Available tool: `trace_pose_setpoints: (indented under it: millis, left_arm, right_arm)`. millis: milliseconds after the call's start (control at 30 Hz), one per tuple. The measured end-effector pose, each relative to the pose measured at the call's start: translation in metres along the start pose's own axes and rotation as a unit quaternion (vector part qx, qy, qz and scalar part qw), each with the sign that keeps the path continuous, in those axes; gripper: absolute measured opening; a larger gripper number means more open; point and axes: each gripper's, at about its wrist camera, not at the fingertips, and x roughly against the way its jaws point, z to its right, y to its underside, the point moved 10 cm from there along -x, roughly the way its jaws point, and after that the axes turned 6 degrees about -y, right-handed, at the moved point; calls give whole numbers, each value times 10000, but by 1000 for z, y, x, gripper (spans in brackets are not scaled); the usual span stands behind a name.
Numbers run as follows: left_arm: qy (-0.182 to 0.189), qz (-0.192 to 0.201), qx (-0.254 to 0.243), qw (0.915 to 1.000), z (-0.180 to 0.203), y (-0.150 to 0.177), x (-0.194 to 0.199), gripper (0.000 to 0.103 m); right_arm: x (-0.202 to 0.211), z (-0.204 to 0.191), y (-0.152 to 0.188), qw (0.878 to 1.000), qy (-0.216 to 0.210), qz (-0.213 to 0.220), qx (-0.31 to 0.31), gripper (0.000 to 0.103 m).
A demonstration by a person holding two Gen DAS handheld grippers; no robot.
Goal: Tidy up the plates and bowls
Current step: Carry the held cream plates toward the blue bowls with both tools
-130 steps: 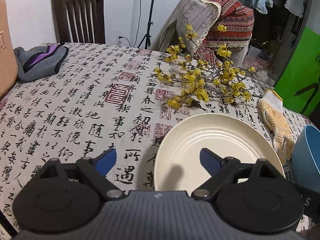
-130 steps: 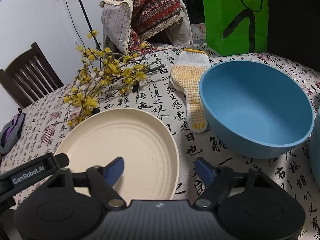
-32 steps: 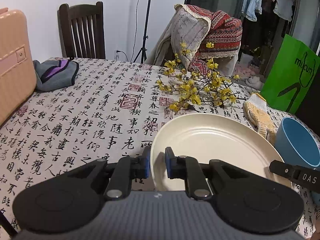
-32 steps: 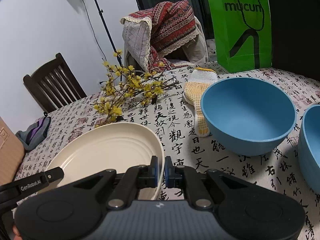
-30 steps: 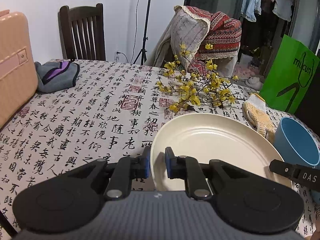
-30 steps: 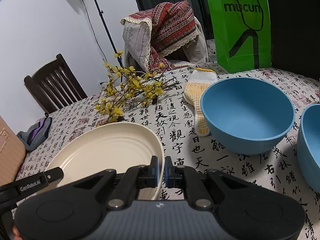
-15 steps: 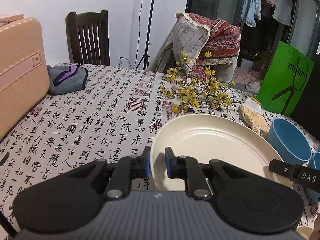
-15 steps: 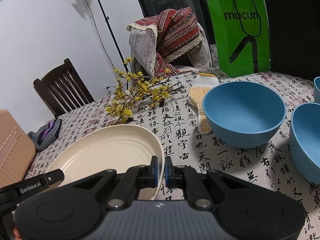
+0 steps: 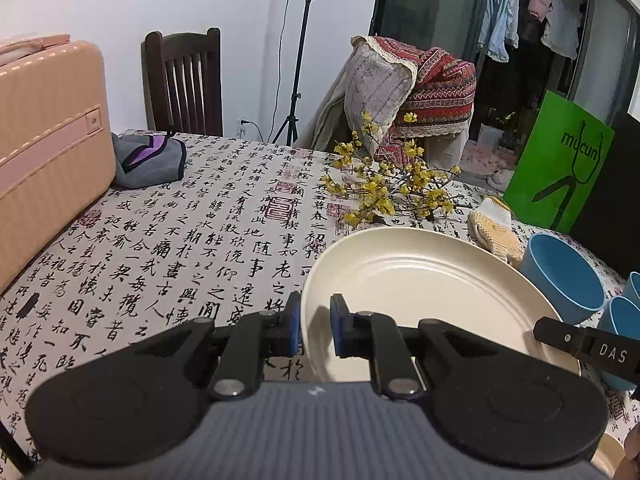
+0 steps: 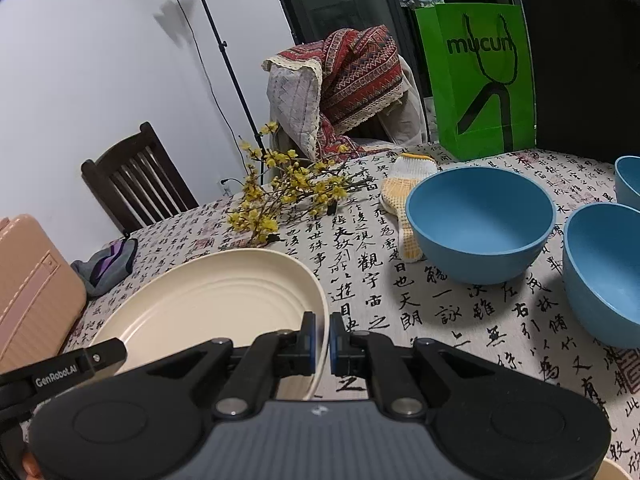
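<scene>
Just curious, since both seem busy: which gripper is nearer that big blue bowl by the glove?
Right. The right gripper clamps the plate's bowl-side rim; the left gripper clamps its far rim.

- "mucun" in dark letters on the green bag (image 10: 482, 80) at 1 o'clock in the right wrist view; the same word shows on it at 3 o'clock in the left wrist view.
- "GenRobot.AI" in white on a black bar (image 10: 60, 370) at 8 o'clock, right wrist view.
- "DAS" in white on a black bar (image 9: 600, 350) at 4 o'clock, left wrist view.
- Black Chinese calligraphy and red seal stamps cover the cloth (image 9: 180, 240) on the bench; I cannot read them reliably.
</scene>
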Motion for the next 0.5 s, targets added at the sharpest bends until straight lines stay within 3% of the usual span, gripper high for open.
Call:
trace_pose_setpoints:
  millis: [500]
  left_arm:
    - [76, 205, 4, 9998, -7, 6, 39, 15]
  right_arm:
    - [32, -9, 11, 9998, -103, 154, 31, 7]
